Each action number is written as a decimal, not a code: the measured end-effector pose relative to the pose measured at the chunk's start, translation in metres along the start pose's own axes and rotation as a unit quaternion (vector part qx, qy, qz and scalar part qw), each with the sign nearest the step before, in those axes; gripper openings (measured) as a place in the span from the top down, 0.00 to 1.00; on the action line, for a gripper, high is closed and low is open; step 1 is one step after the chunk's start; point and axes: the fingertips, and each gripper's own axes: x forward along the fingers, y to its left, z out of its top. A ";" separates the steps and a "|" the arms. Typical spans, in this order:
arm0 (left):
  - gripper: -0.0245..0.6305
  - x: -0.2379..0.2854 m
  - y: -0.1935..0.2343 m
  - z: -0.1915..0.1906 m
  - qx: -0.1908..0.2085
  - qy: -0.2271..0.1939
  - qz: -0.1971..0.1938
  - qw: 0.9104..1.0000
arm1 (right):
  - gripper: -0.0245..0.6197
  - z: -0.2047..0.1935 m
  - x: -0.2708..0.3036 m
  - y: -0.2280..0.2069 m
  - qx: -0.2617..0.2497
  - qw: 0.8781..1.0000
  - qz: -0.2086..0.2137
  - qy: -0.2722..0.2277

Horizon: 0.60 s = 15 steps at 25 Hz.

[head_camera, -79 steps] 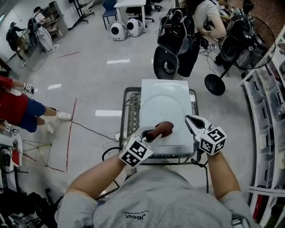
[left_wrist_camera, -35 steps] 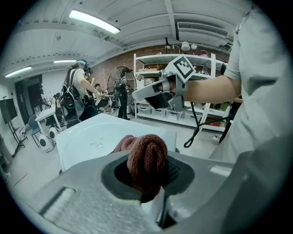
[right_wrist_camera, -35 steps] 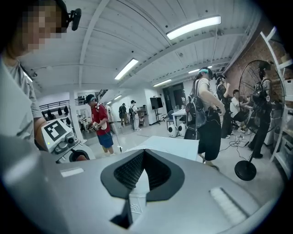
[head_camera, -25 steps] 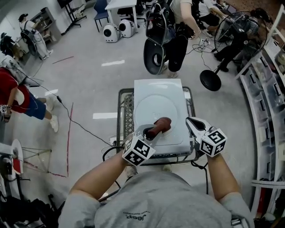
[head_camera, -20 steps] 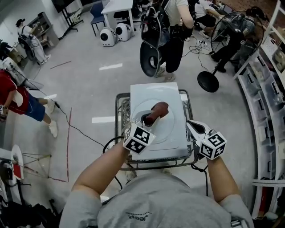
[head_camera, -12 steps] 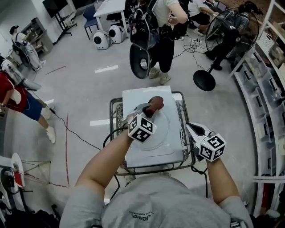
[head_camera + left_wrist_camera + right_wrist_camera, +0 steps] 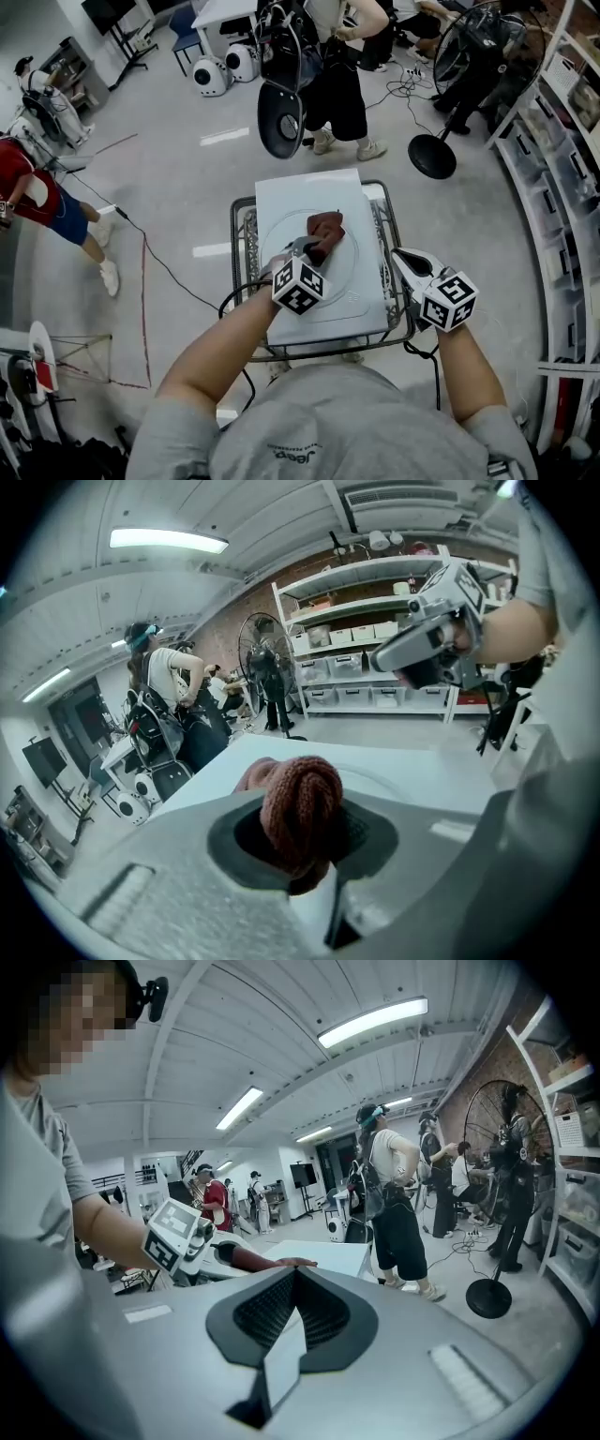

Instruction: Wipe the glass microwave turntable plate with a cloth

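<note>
Rust-brown knitted cloth [image 7: 326,230] sits bunched between the jaws of the left gripper [image 7: 313,247], which are clenched on it; in the left gripper view the cloth [image 7: 300,806] fills the gap between the dark pads [image 7: 367,834]; the cloth rests on the far part of the glass turntable plate [image 7: 284,246]; the plate lies flat on a white surface [image 7: 302,190], which is carried by a metal wire cart [image 7: 246,236]; the right gripper [image 7: 406,259] is held off the right edge of the white surface, apart from the plate; in the right gripper view its jaws are closed together with nothing between them; other persons stand on the grey floor [image 7: 178,178] beyond the cart.
</note>
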 end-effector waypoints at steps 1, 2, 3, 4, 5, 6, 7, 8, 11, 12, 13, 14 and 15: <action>0.85 -0.005 -0.009 -0.002 -0.001 0.000 -0.007 1.000 | 0.95 -0.001 0.000 0.003 -0.001 1.000 0.002 0.000; 0.86 -0.010 -0.019 -0.003 -0.001 0.001 -0.014 1.000 | 0.95 -0.002 0.000 0.006 -0.002 1.000 0.004 0.001; 0.86 -0.015 -0.029 -0.004 -0.001 0.001 -0.022 1.000 | 0.95 -0.002 0.000 0.011 -0.003 1.000 0.006 0.001; 0.85 -0.021 -0.039 -0.006 -0.001 0.001 -0.030 1.000 | 0.95 -0.002 0.000 0.016 -0.005 1.000 0.009 0.002; 0.85 -0.028 -0.049 -0.008 -0.003 0.001 -0.038 0.999 | 0.95 -0.002 -0.001 0.020 -0.006 1.000 0.011 0.002; 0.86 -0.034 -0.058 -0.009 -0.007 0.001 -0.045 0.999 | 0.95 -0.002 -0.001 0.024 -0.007 1.000 0.013 0.002; 0.85 -0.040 -0.066 -0.011 -0.012 0.000 -0.052 0.999 | 0.95 -0.001 -0.001 0.028 -0.008 1.000 0.014 0.001; 0.85 -0.045 -0.074 -0.012 -0.015 -0.001 -0.057 0.998 | 0.95 -0.001 -0.001 0.031 -0.009 1.000 0.015 0.001; 0.85 -0.059 -0.097 -0.017 -0.020 -0.001 -0.076 0.997 | 0.95 -0.002 -0.001 0.039 -0.010 1.000 0.019 0.000; 0.85 -0.064 -0.105 -0.017 -0.021 -0.001 -0.082 0.996 | 0.95 -0.003 -0.002 0.041 -0.010 1.000 0.020 0.001; 0.86 -0.068 -0.112 -0.017 -0.021 -0.002 -0.088 0.996 | 0.95 -0.003 -0.002 0.043 -0.010 1.000 0.020 0.001; 0.85 -0.071 -0.119 -0.017 -0.019 -0.001 -0.094 0.995 | 0.95 -0.003 -0.003 0.044 -0.010 1.000 0.021 0.002; 0.86 -0.075 -0.126 -0.016 -0.018 -0.001 -0.099 0.995 | 0.95 -0.003 -0.003 0.046 -0.010 1.000 0.022 0.002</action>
